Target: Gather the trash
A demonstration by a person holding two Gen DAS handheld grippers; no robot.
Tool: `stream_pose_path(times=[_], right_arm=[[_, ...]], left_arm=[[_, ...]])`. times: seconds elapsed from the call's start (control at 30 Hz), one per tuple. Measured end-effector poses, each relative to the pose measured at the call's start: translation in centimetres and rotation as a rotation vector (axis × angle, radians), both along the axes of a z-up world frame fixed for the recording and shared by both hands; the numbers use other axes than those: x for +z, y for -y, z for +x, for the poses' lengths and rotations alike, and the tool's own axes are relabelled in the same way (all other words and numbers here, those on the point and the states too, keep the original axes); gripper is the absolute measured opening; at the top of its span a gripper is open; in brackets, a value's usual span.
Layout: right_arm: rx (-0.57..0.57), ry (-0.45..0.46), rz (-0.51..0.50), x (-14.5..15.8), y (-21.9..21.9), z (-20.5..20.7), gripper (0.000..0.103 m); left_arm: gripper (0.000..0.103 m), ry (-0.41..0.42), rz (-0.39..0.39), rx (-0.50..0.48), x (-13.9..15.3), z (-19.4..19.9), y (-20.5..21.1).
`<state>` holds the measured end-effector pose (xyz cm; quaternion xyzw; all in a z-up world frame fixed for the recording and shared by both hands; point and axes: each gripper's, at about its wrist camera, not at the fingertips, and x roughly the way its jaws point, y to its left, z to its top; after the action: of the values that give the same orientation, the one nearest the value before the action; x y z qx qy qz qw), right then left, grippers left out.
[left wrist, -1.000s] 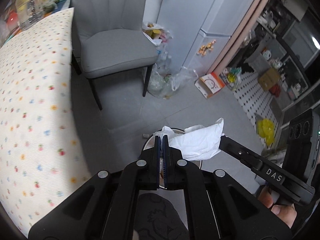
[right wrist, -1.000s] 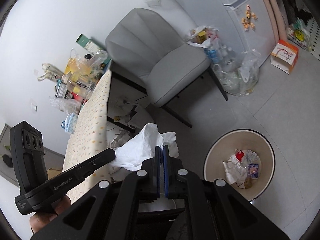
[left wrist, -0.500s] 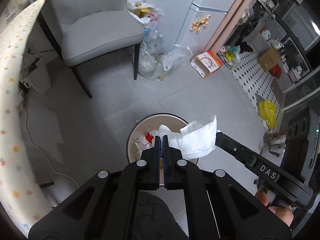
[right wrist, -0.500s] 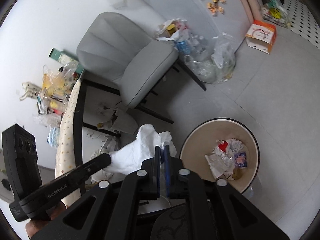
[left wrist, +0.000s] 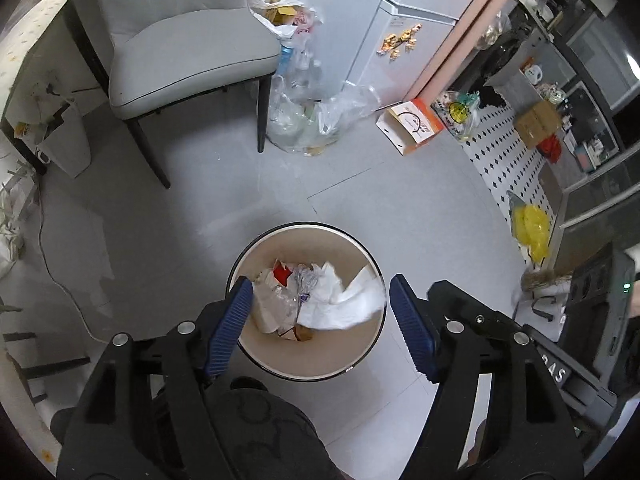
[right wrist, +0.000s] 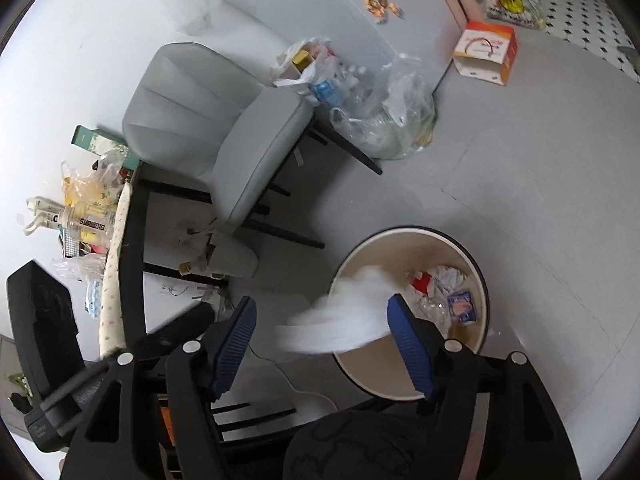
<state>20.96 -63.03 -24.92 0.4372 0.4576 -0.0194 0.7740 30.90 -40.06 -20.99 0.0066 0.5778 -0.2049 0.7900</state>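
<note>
A round beige trash bin with a dark rim stands on the grey floor, with crumpled paper and wrappers inside. A white tissue falls into it; in the right wrist view the tissue is blurred, over the bin's left rim. My left gripper is open and empty right above the bin. My right gripper is open and empty, above the bin's left edge. The right gripper's body shows at the right of the left wrist view.
A grey chair stands behind the bin, with clear plastic bags of bottles beside it. An orange and white box lies by the fridge. The table edge with clutter is at left.
Both grippers were shut on the white tissue; both have opened and the tissue is dropping into the bin. Both grippers moved closer over the bin.
</note>
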Motion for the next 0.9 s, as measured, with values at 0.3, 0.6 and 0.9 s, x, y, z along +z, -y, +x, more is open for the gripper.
stream_pose_path(times=[0.3,0.6,0.9], right_arm=[[-0.029,0.008,-0.058,2.6,0.5,-1.1,0.065],[-0.028,0.063,-0.143,8.4,-0.5,-1.3,0.067],[0.051,0.167,-0.278,16.0,-5.1,-1.4,0.087]], left_arm=[[0.075,0.053,-0.007,0.04,3.1,0.0,-1.8],[0.088,0.154,-0.035,0.088,8.1,-0.7,-5.7],[0.097,0.28,-0.067,0.128,14.0,-2.7,-10.8]])
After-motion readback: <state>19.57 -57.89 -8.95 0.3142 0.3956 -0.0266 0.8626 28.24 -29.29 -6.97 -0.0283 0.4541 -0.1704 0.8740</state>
